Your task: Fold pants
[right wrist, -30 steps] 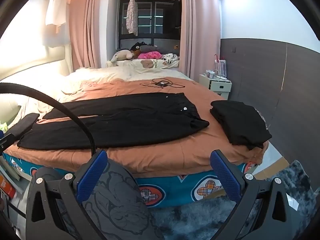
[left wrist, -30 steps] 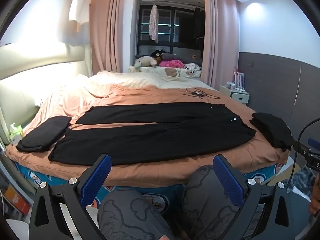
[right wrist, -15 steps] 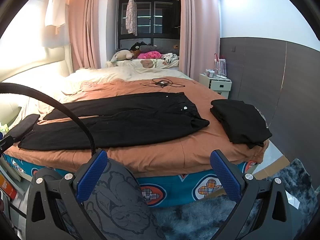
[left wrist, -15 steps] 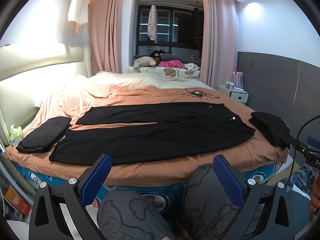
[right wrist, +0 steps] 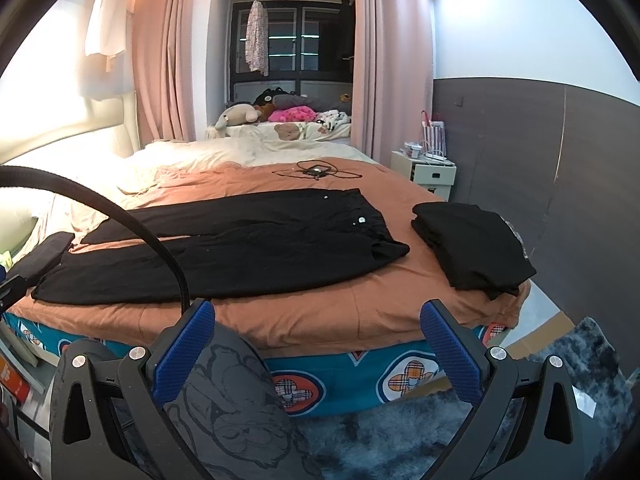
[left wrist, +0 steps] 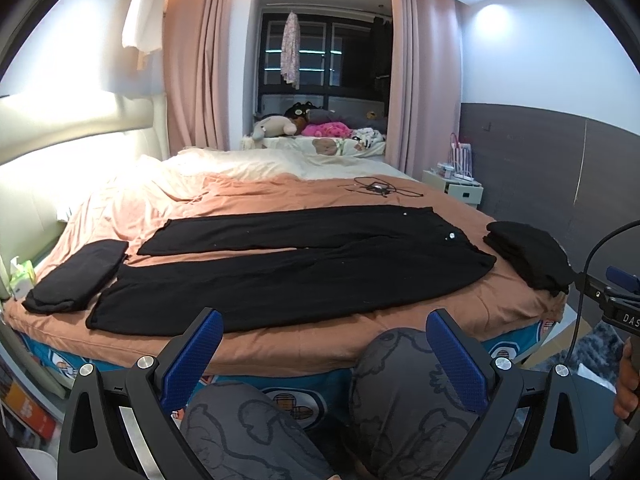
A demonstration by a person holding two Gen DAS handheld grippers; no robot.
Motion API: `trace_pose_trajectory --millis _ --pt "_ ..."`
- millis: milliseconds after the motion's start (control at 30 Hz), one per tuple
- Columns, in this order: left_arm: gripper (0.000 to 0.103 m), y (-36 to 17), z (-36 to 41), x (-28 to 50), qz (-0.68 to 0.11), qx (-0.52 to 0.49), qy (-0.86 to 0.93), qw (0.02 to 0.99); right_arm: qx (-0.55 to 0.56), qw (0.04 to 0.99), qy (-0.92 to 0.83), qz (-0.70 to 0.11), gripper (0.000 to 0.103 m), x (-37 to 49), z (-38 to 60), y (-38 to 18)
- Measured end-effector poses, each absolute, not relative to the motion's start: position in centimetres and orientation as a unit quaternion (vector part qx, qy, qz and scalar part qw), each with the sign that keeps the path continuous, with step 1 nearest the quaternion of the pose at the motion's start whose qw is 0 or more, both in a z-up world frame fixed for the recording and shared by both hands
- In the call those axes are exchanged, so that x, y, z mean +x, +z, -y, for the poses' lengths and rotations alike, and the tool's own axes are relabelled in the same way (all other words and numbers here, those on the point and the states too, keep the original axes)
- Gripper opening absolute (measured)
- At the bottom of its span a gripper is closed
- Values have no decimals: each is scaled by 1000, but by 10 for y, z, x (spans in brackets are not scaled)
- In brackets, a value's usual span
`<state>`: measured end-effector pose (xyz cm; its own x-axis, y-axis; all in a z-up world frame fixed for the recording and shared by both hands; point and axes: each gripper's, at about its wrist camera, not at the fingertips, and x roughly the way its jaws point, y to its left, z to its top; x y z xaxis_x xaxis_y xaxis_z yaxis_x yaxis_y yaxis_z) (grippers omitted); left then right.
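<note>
Two black pants legs run side by side across the orange bedspread, hems at the left, waistband at the right; the pants lie flat and unfolded, their near leg edge parallel to the mattress edge with a bare strip of bedspread between. At the far left a folded black garment sits just beside the near hem, close to the bed's corner. Behind the pants, open bedspread reaches back to a tangle of black cable. At the right, a stack of folded black clothes rests near the bed's right edge, apart from the waistband by a gap of bare cover. The left gripper hangs below the mattress edge over the person's patterned grey knees, its blue pads spread wide and holding nothing. The right gripper hovers likewise before the bed's printed teal side panel, fingers wide apart and empty, with grey shaggy rug beneath. On the right gripper's body at the edge of the left wrist view, the letters "DAS" can be read.
</note>
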<state>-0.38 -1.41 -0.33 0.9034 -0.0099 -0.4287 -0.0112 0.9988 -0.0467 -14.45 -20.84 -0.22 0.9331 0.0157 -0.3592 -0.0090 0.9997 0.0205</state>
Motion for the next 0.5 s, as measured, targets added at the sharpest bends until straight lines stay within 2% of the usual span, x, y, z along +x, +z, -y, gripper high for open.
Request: trace_pose_trajectory --millis 500 --pt "103 -1 13 -8 -216 -22 -5 976 10 984 1 -176 103 -147 211 -3"
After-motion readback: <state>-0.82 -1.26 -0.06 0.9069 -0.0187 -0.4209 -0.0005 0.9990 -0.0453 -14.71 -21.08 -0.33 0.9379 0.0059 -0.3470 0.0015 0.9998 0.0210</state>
